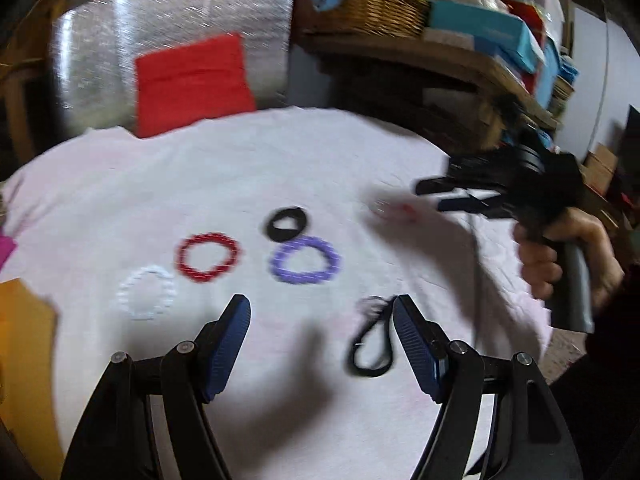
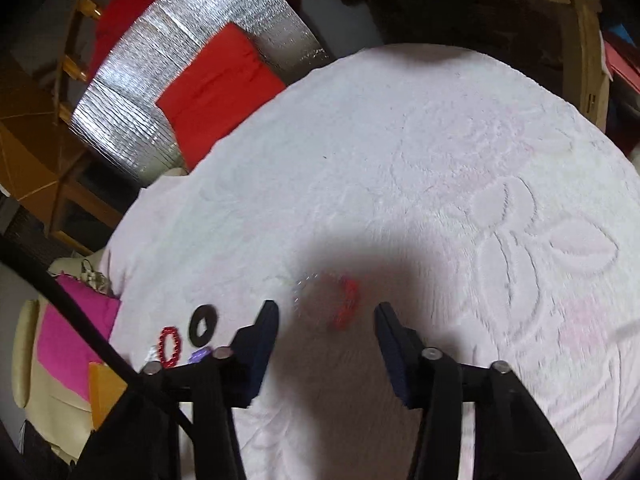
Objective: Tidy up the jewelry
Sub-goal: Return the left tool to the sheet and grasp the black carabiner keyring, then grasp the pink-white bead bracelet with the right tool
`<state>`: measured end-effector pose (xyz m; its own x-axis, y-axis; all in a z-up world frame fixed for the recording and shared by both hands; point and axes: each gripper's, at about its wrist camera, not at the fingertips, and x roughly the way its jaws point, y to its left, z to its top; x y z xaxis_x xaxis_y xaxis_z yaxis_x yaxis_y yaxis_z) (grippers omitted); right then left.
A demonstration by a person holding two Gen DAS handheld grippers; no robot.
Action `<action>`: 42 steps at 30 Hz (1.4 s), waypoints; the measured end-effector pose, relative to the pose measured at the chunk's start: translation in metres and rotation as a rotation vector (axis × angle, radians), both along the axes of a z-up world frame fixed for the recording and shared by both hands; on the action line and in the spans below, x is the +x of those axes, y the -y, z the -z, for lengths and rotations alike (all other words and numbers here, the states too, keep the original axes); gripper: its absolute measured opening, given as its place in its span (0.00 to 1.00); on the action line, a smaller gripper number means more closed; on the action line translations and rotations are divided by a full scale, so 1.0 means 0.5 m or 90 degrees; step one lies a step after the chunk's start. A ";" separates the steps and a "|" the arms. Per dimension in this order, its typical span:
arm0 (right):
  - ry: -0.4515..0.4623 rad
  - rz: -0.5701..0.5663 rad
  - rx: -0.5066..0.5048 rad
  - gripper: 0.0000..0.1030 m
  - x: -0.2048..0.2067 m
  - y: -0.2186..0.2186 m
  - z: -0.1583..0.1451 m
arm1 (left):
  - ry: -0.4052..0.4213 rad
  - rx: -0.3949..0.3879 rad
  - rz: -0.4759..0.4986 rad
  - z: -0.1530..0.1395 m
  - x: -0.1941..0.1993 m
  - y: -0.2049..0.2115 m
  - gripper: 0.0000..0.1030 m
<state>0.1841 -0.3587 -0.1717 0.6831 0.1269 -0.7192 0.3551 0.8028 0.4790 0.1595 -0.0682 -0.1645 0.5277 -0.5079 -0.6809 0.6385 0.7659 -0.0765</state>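
Note:
On the white cloth (image 1: 240, 184) lie a white bead bracelet (image 1: 147, 293), a red bead bracelet (image 1: 208, 257), a purple bead bracelet (image 1: 306, 260) and a black ring (image 1: 286, 224). A black cord loop (image 1: 370, 340) lies beside the right finger of my open, empty left gripper (image 1: 322, 304). A blurred silver and red piece (image 1: 394, 210) lies just ahead of my right gripper (image 1: 428, 194). In the right wrist view that gripper (image 2: 326, 310) is open and empty, with the silver and red piece (image 2: 344, 304) between its fingertips. The red bracelet (image 2: 170, 346) and black ring (image 2: 203, 325) show at left.
A red cloth (image 1: 192, 80) leans on a silver foil panel (image 1: 100, 60) behind the table. A wicker basket (image 1: 380, 8) and blue boxes (image 1: 484, 28) sit on a shelf at back right. Pink (image 2: 72, 332) and orange items (image 1: 24, 340) lie off the left edge.

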 end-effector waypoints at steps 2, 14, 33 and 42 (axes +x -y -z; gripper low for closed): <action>-0.005 -0.001 -0.019 0.46 0.015 -0.004 0.002 | -0.012 0.005 0.010 0.015 -0.003 0.017 0.72; -0.062 -0.061 -0.251 0.07 0.070 -0.075 0.029 | -0.077 0.060 0.080 0.082 -0.006 0.080 0.10; 0.128 -0.115 0.052 0.08 -0.014 -0.111 -0.082 | -0.039 -0.030 -0.137 -0.006 0.010 -0.142 0.09; 0.150 -0.196 0.032 0.08 0.003 -0.255 -0.083 | -0.003 -0.021 -0.226 -0.029 0.016 -0.208 0.09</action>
<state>0.1856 -0.2311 -0.1304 0.7533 0.3825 -0.5350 -0.0231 0.8283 0.5598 0.1674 0.0359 -0.1501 0.6718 -0.3151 -0.6704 0.3326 0.9370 -0.1070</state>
